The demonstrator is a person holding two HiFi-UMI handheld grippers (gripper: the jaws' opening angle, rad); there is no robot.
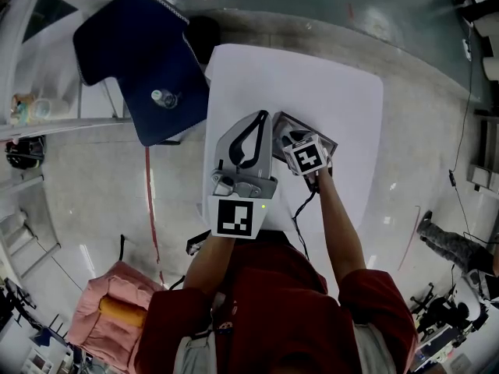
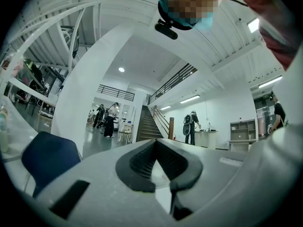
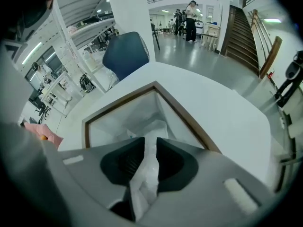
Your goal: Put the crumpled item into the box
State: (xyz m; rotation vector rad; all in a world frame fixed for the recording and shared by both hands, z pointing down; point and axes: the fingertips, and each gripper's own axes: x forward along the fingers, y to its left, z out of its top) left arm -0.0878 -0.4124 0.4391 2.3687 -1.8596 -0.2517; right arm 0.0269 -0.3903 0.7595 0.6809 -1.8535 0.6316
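**Over the open box: crumpled item pinched in the right tongs**

Only the right gripper view shows the grasp. The right tongs point(image 3: 150, 143) are clenched on a white crumpled item point(image 3: 147, 169), which runs up between the dark pads and out over the white inside of the box point(image 3: 184, 112). Whether it touches the bottom cannot be told.

From the head view the marker cube covers that grasp. The brown-rimmed box sits near the middle of the white counter point(image 1: 343, 100), with the left tongs point(image 1: 261, 119) just beside it.

The left gripper view looks up and away into a hall with a staircase point(image 2: 147, 124). It shows the left tongs clenched tip to tip, with nothing between them.

Beyond the counter's far corner stands a blue chair point(image 1: 144, 61) with a small bottle point(image 1: 164, 97) on its seat. A pink bundle point(image 1: 109, 310) lies on the floor by the person.
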